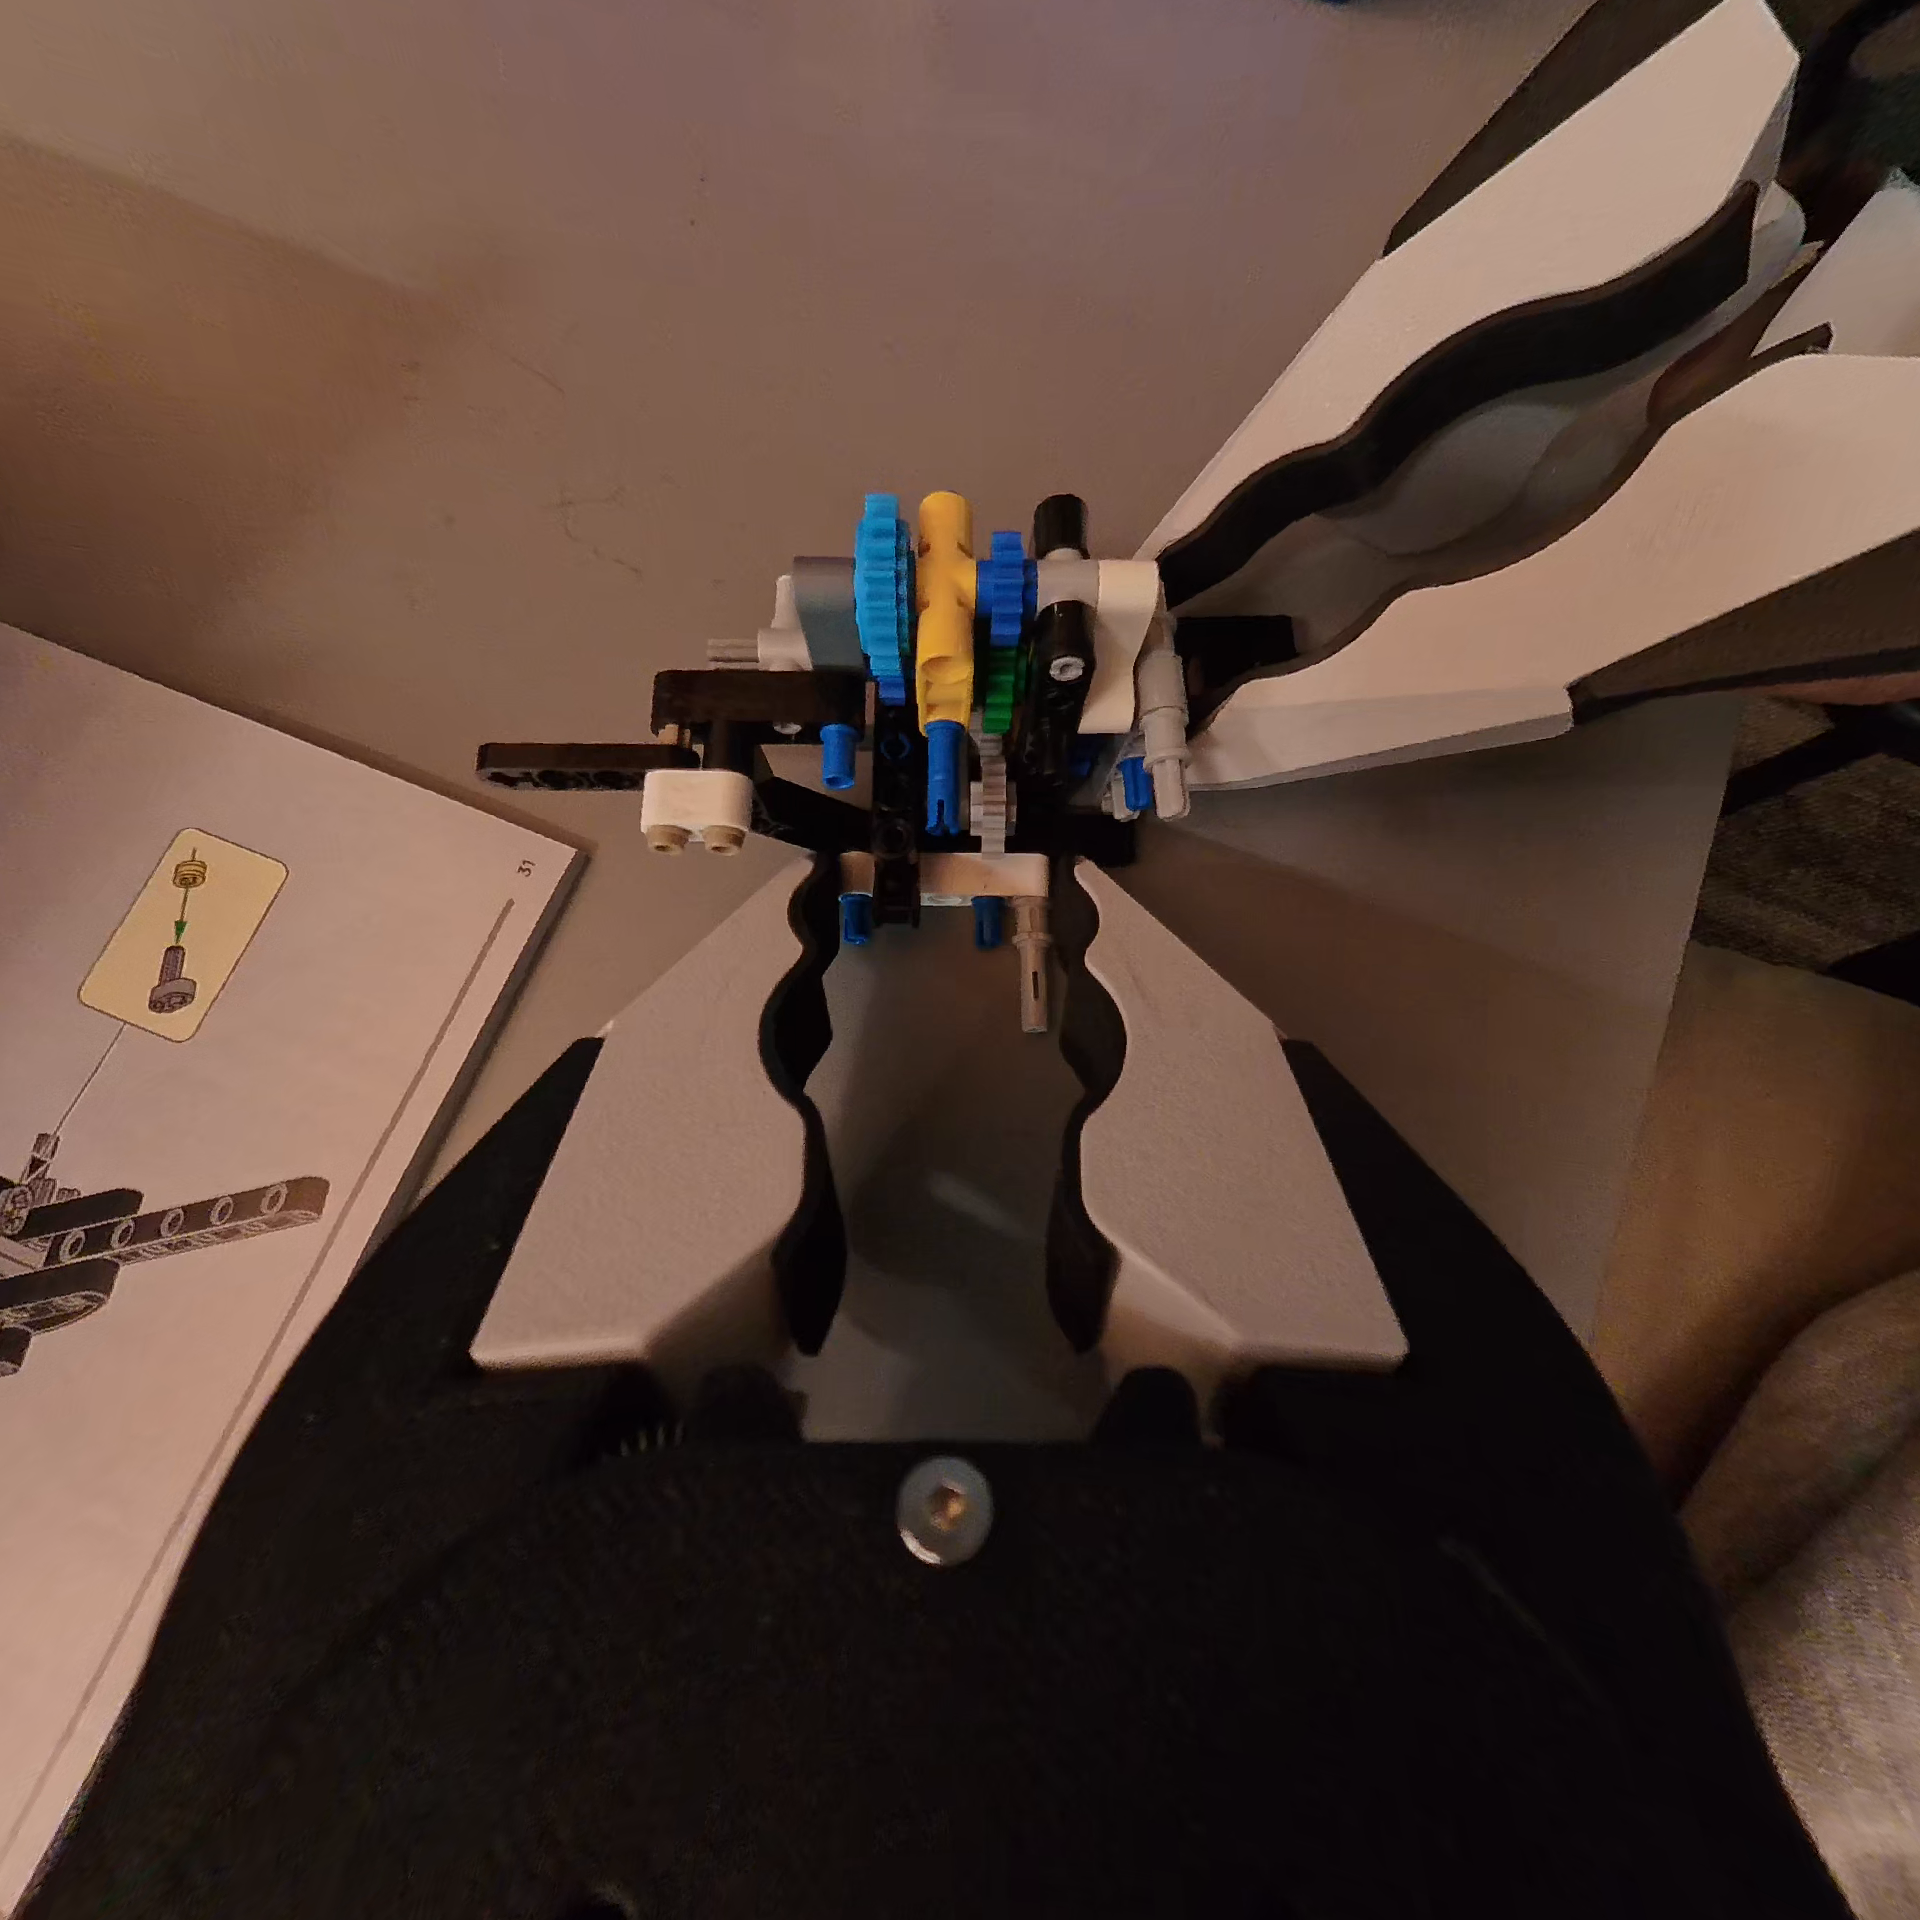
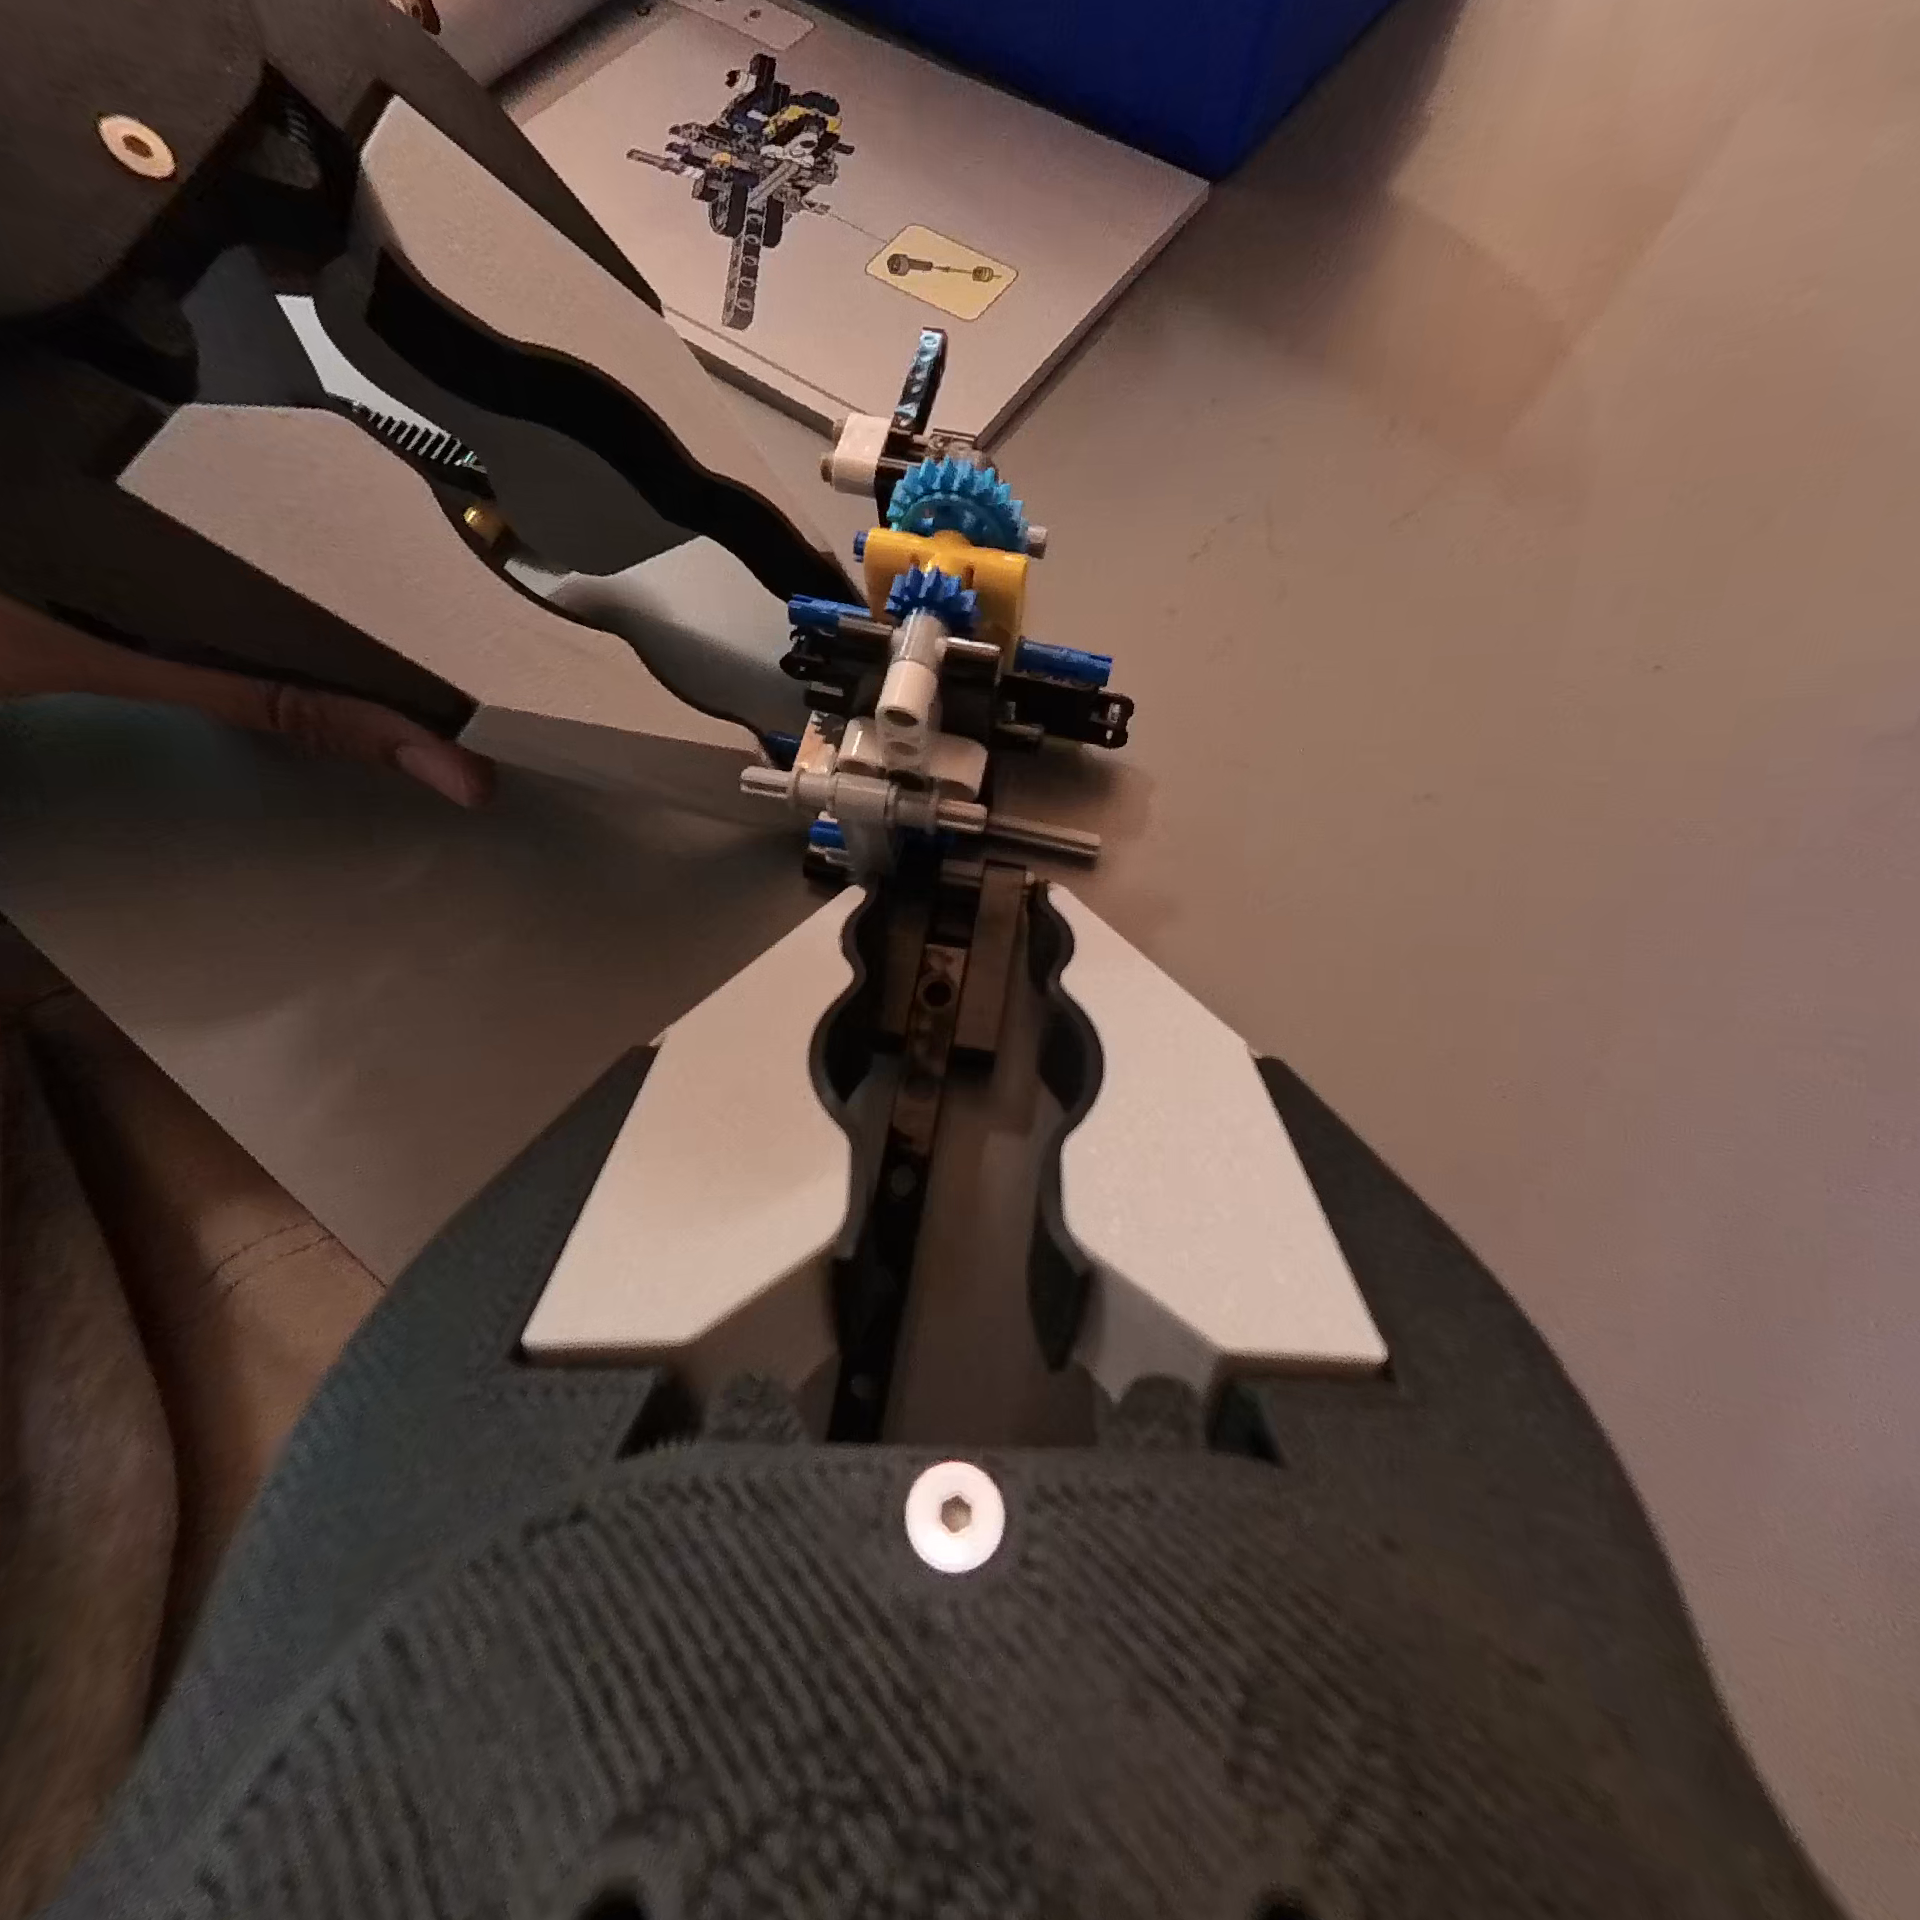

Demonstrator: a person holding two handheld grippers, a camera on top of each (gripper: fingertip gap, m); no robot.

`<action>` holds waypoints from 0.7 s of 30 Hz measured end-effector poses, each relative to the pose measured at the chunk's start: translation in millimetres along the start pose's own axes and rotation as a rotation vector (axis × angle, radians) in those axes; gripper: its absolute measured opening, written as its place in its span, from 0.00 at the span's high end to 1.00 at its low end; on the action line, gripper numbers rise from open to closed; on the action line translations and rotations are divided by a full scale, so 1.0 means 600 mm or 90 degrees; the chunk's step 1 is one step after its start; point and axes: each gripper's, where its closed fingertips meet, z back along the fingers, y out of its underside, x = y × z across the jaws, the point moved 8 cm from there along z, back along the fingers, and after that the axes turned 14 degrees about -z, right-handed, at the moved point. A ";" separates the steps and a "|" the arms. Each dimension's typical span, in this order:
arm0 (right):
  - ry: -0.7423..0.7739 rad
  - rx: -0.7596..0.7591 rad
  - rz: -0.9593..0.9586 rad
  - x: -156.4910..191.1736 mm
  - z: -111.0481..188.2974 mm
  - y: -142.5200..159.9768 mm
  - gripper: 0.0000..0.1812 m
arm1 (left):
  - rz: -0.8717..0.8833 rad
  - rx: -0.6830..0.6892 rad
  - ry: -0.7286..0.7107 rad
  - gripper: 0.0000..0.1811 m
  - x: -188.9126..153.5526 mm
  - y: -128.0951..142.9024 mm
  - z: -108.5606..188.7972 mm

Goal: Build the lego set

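Observation:
The lego assembly (image 1: pixel 945 665) has blue gears, a yellow connector, a green gear, black beams, white pieces and grey and blue pins. It is held above the table. My left gripper (image 1: pixel 945 873) is shut on its lower white and black part. My right gripper (image 1: pixel 1179 655) comes in from the upper right and grips its right side. In the right wrist view the assembly (image 2: pixel 935 644) stands ahead of my right gripper (image 2: pixel 956 899), which is shut on its long black beam (image 2: pixel 914 1039). The left gripper (image 2: pixel 810 665) grips it from the left.
An open instruction booklet (image 1: pixel 260 1039) lies on the beige table to the left; it also shows in the right wrist view (image 2: pixel 935 208). A blue box (image 2: pixel 1091 73) stands behind it. A person's hand (image 2: pixel 395 738) holds the left gripper. Fabric (image 1: pixel 1787 1351) lies at the right edge.

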 end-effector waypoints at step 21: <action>0.010 0.005 0.020 0.003 0.000 0.000 0.85 | -0.001 0.000 -0.002 0.77 0.000 0.000 -0.001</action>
